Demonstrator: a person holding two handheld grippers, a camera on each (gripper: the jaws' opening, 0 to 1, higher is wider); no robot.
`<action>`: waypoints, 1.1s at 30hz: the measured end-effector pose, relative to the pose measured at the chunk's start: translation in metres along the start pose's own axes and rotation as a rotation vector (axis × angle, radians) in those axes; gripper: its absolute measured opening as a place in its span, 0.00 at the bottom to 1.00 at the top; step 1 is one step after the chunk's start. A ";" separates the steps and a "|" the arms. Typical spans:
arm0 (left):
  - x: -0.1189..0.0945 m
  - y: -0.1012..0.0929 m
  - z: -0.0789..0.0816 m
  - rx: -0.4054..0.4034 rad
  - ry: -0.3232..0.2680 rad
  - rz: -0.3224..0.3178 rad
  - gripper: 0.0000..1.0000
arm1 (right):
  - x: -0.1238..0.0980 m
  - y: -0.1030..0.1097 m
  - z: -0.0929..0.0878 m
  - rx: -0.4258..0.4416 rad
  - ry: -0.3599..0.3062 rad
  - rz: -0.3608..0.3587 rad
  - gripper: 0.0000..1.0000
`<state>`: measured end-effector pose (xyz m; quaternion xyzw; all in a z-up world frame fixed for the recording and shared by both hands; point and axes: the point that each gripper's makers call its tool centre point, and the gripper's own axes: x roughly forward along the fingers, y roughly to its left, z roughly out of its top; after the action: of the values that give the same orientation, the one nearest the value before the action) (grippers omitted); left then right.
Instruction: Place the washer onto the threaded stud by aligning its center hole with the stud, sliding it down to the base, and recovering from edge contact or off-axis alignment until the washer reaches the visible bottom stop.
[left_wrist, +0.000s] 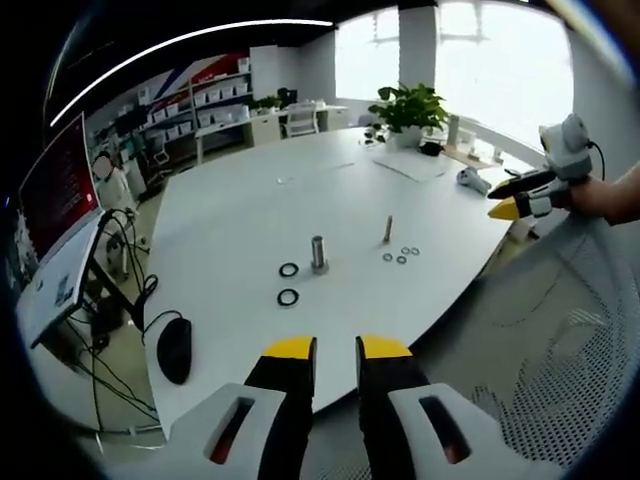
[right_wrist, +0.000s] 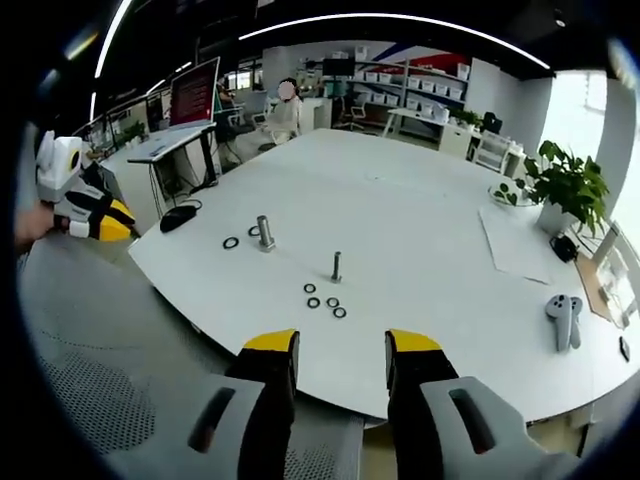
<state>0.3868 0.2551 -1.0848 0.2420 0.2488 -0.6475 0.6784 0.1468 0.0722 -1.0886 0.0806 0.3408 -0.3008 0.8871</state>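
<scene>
Yellow-tipped jaws of the left gripper (left_wrist: 336, 350) stand apart and empty, off the near edge of the white table (left_wrist: 240, 200). Right gripper (right_wrist: 340, 345) likewise released, holding nothing, off its own table edge. Taking the thin threaded stud (right_wrist: 337, 267) as landmark: four small washers (right_wrist: 324, 296) lie flat just beside its base on the right gripper's side, none on it yet. Stud upright, long axis vertical. Beyond it, a thicker metal post (right_wrist: 265, 233) with two dark rings (left_wrist: 288, 283) beside. Washers sit nearly straight ahead of the right gripper; judged the nearer one for the pick. Farther off, a potted plant (right_wrist: 566, 185).
</scene>
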 end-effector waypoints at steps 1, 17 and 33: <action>0.000 0.001 0.000 -0.003 0.001 0.002 0.14 | 0.000 0.000 0.000 -0.001 0.002 0.000 0.37; 0.004 0.002 -0.001 0.000 0.009 0.009 0.12 | 0.000 -0.002 -0.001 -0.001 0.009 -0.008 0.36; -0.001 0.001 -0.002 -0.001 0.013 0.013 0.10 | 0.003 -0.003 -0.005 -0.009 0.027 -0.009 0.35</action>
<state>0.3878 0.2567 -1.0854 0.2476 0.2519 -0.6414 0.6810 0.1437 0.0698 -1.0940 0.0788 0.3543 -0.3022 0.8814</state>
